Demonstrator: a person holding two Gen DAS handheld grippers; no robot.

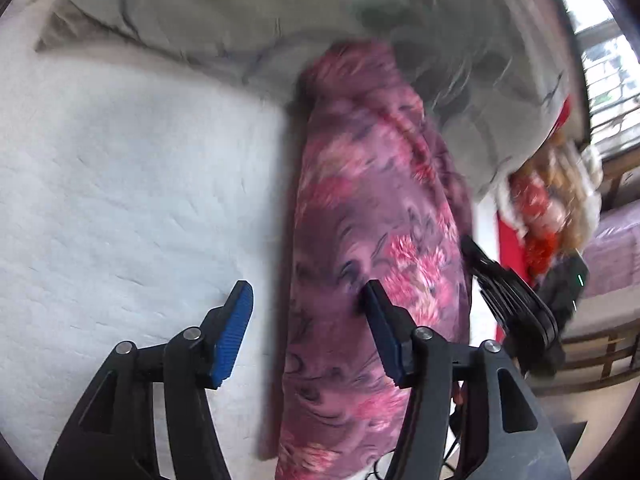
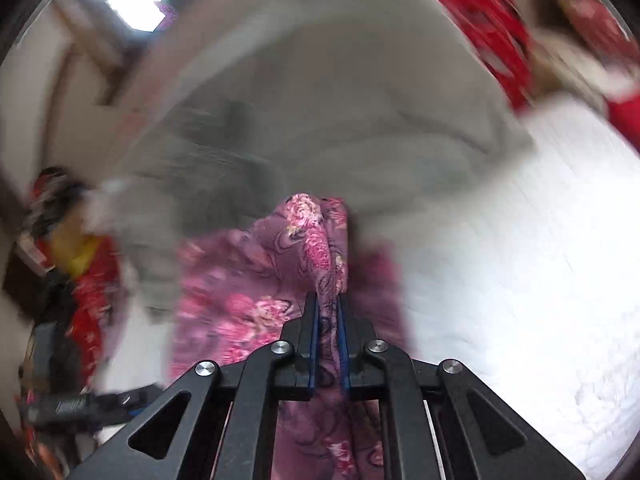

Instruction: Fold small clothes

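A purple garment with pink flowers (image 1: 372, 216) hangs in a long bunched strip over the white bed sheet (image 1: 120, 184). My left gripper (image 1: 308, 300) is open; the cloth hangs between and past its blue pads (image 1: 234, 332), not pinched. In the right wrist view my right gripper (image 2: 328, 308) is shut on a fold of the same garment (image 2: 316, 240), which bunches above the fingers and drapes down on the left. The right gripper's black body (image 1: 516, 308) shows at the right edge of the cloth in the left wrist view.
A grey blanket (image 1: 280, 20) lies crumpled across the far side of the bed. Red and orange patterned cloth (image 1: 548, 208) lies heaped at the bed's edge, near a window (image 1: 608, 80) and wooden furniture (image 1: 600, 356). The views are motion-blurred.
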